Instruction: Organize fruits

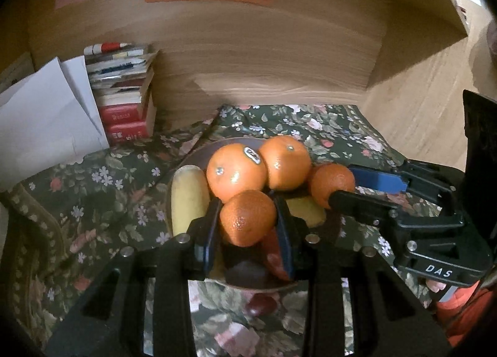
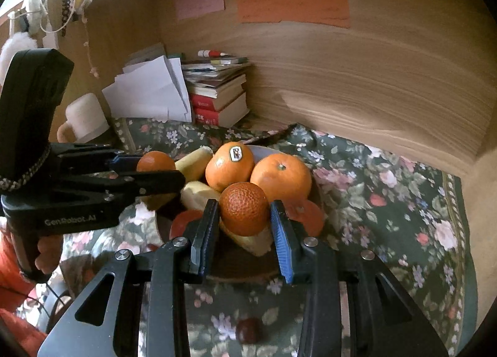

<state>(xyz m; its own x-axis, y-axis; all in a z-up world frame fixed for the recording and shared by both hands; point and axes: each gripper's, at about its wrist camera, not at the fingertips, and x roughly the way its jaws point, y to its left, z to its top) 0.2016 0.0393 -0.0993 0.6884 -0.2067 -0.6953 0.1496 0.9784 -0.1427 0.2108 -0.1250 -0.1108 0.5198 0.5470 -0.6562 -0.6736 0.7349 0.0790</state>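
Left wrist view: left gripper (image 1: 248,217) is closed on a mandarin (image 1: 248,218), its blue pads pressing both sides of the fruit.
Right wrist view: right gripper (image 2: 243,212) is clamped on a second mandarin (image 2: 244,212), dark and rough-skinned, pads against its sides.
Position of held fruit: both mandarins sit just above the pile in the bowl (image 1: 174,180); whether they touch the fruit below cannot be told.
Bowl: brown, on the floral cloth (image 1: 102,183) that covers the tabletop.
Bowl contents: two large oranges (image 1: 236,172) (image 1: 286,162) side by side at the back, one with an oval sticker (image 1: 252,154); a banana (image 1: 189,198) along the left edge; yellow and red fruit lower down, partly hidden.
Loose fruit: one small dark red fruit (image 2: 247,330) lies on the cloth, near the bowl and outside it.
Background: a stack of books (image 2: 217,93) and white papers (image 2: 149,93) against a wooden wall, with pink, green and orange notes (image 2: 293,7) stuck higher up.
Person: an orange sleeve (image 2: 12,267) and fingers (image 2: 46,251) around the left gripper's handle.
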